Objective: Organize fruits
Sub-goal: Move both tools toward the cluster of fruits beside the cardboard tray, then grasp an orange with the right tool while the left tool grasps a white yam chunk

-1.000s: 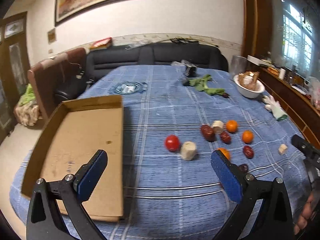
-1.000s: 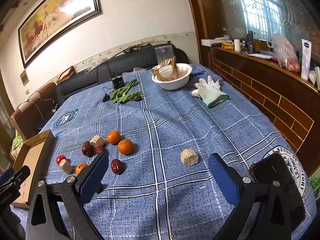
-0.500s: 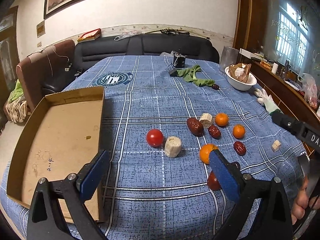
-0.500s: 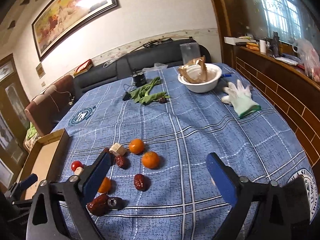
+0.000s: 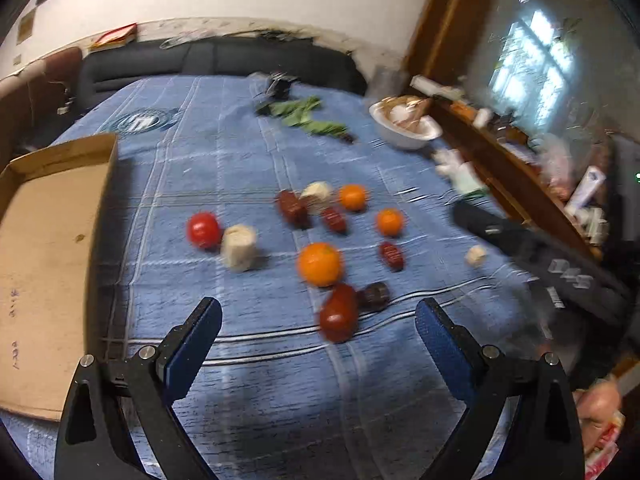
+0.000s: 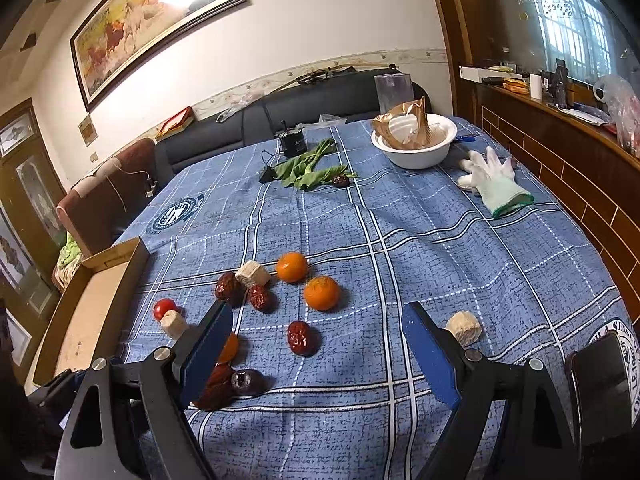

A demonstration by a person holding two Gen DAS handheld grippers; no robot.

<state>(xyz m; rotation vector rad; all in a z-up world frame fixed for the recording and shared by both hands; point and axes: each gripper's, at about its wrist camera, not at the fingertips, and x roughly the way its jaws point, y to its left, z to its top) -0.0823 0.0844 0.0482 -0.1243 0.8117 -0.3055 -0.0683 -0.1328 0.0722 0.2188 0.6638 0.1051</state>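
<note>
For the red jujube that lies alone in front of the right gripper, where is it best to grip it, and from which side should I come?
Grip the red jujube across its narrow middle, coming down from above with the open right gripper. It lies flat, long axis pointing roughly away from the camera, with bare cloth on both sides for the fingers.

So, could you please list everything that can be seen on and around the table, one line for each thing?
oranges: three, orange, mid-table; one partly hidden by a finger.
tomato: one, red, near the box.
red dates: five on the near cloth, dark red, among the oranges.
pale chunks: three, beige, scattered among the fruit.
cardboard box: one, brown, left edge, nothing visible inside.
leafy greens: one bunch, green, far side.
bowl: one, white, far right, holding wrappers.
glove: one, white, right side.
tablecloth: one, blue plaid.
left gripper: open, empty.
right gripper: open, empty.
</note>
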